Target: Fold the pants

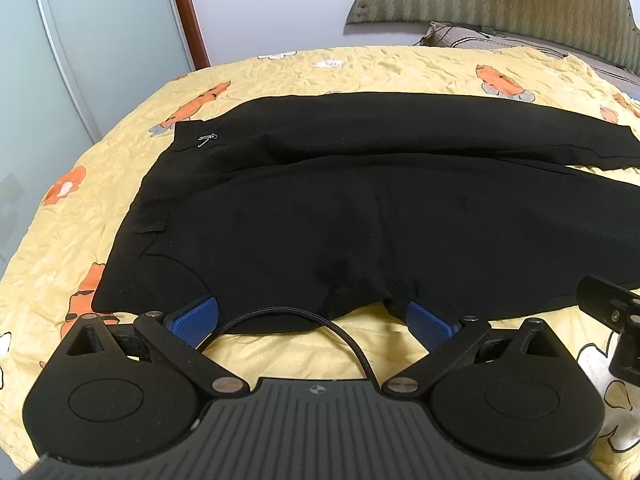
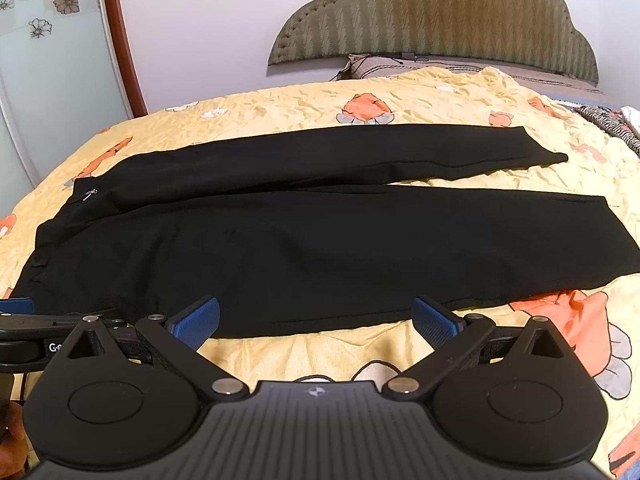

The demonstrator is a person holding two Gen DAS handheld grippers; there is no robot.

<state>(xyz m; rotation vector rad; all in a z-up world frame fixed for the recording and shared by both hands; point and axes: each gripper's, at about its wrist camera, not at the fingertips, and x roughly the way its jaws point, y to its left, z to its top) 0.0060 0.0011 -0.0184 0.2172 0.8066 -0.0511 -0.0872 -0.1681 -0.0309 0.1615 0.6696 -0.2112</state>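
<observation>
Black pants (image 1: 320,208) (image 2: 320,248) lie flat on the yellow flowered bedspread (image 1: 304,356), waistband to the left and both legs running right, the far leg (image 2: 360,156) slightly apart from the near one. A silver zip pull (image 1: 206,140) shows near the waistband. My left gripper (image 1: 312,320) is open at the near edge by the hip, its blue pads (image 1: 196,320) on either side of a bulge of fabric. My right gripper (image 2: 316,320) is open at the near leg's front edge, blue pads (image 2: 436,318) wide apart.
A padded olive headboard (image 2: 436,16) and a pillow (image 2: 384,65) stand at the bed's far end. A frosted wardrobe door (image 1: 80,40) with a wooden frame stands to the left. Striped bedding (image 2: 612,124) lies at the far right. A black cable (image 1: 348,340) loops before the left gripper.
</observation>
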